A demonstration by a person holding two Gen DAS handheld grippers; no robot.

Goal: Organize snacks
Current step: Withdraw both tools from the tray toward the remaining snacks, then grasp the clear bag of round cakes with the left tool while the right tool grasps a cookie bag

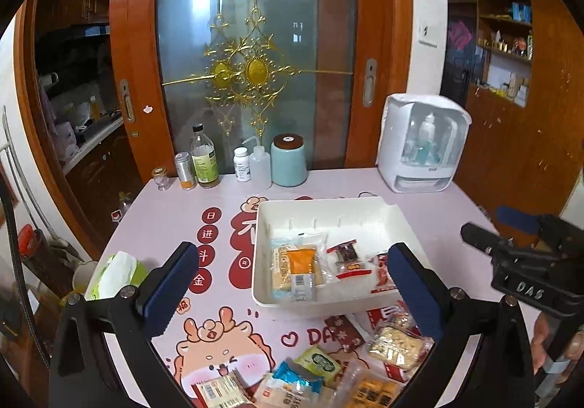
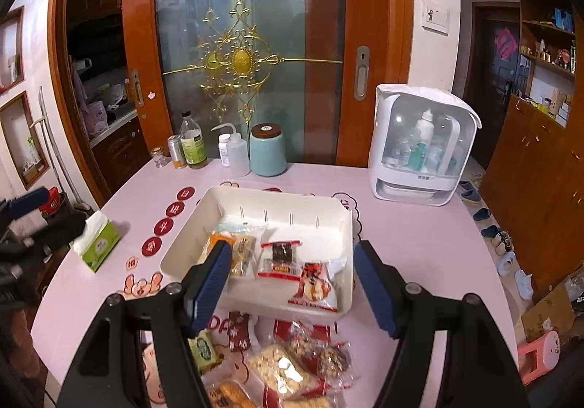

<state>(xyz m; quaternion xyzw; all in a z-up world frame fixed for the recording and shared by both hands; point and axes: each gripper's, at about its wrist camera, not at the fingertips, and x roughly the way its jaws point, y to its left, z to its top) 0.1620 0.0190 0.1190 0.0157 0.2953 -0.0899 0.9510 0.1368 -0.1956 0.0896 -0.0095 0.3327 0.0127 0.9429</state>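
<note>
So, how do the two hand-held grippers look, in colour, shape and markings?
Each hand-held gripper, left and right, has a black angular frame with silver screws and two flat fingers faced with ribbed dark-blue pads. The left view shows white "DAS" lettering on the right one's black body. No cables or sleeves are visible.

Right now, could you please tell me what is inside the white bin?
The white bin holds three packets: a biscuit pack, a small red-edged one and a red-printed one. Whatever lies beneath them is covered.
</note>
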